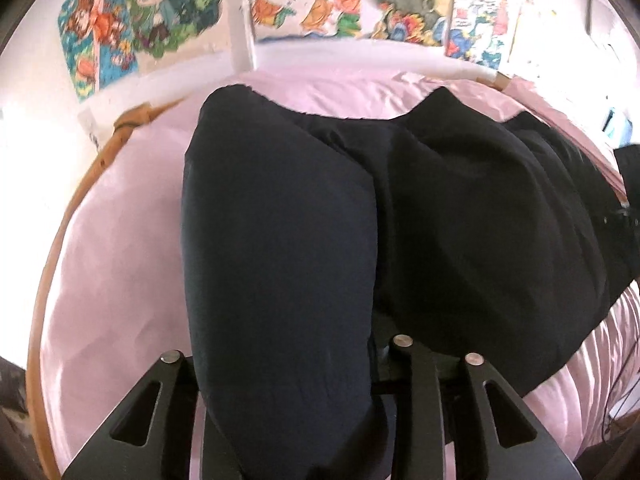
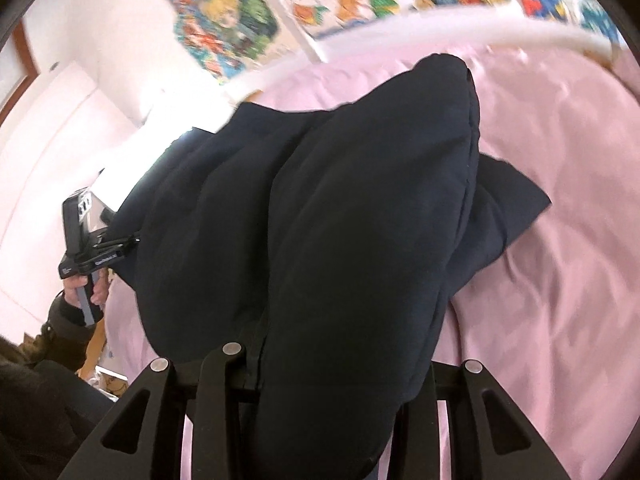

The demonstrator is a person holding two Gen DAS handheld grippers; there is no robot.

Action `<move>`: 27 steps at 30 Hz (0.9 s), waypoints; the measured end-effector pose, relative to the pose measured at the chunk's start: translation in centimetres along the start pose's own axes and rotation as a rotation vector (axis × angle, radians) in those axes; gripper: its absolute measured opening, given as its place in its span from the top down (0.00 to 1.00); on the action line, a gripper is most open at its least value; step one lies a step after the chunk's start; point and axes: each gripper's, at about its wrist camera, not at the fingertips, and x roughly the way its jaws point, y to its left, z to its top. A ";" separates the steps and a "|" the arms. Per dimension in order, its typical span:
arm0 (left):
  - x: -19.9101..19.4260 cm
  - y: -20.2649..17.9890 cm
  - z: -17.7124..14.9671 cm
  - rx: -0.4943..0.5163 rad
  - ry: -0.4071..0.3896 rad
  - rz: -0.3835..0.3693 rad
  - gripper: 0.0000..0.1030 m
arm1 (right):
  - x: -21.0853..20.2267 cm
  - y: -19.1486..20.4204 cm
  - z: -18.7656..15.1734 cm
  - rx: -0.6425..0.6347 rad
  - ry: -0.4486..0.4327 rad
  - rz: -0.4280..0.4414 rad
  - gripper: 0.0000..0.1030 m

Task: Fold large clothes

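A large dark navy garment [image 1: 440, 200] hangs in thick folds over a pink bed sheet [image 1: 120, 260]. In the left wrist view a bunched fold of it runs down between the fingers of my left gripper [image 1: 288, 380], which is shut on it. In the right wrist view another thick fold of the garment [image 2: 340, 200] passes between the fingers of my right gripper [image 2: 336, 380], likewise shut on the cloth. One corner of the garment [image 2: 520, 200] lies on the sheet [image 2: 560, 260]. The left gripper [image 2: 128, 242] shows at the cloth's left edge, held by a hand [image 2: 80, 286]. Cloth hides both grippers' fingertips.
The bed has a curved wooden rim [image 1: 52, 260] on the left and a white rail [image 1: 360, 56] at the far side. Colourful posters [image 1: 160, 12] cover the wall behind. A person's dark sleeve [image 2: 60, 320] is at lower left in the right wrist view.
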 end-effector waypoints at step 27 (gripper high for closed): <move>-5.0 -1.1 -4.5 -0.308 -0.145 0.358 0.27 | 0.0 6.8 -6.2 0.056 -0.186 -0.651 0.00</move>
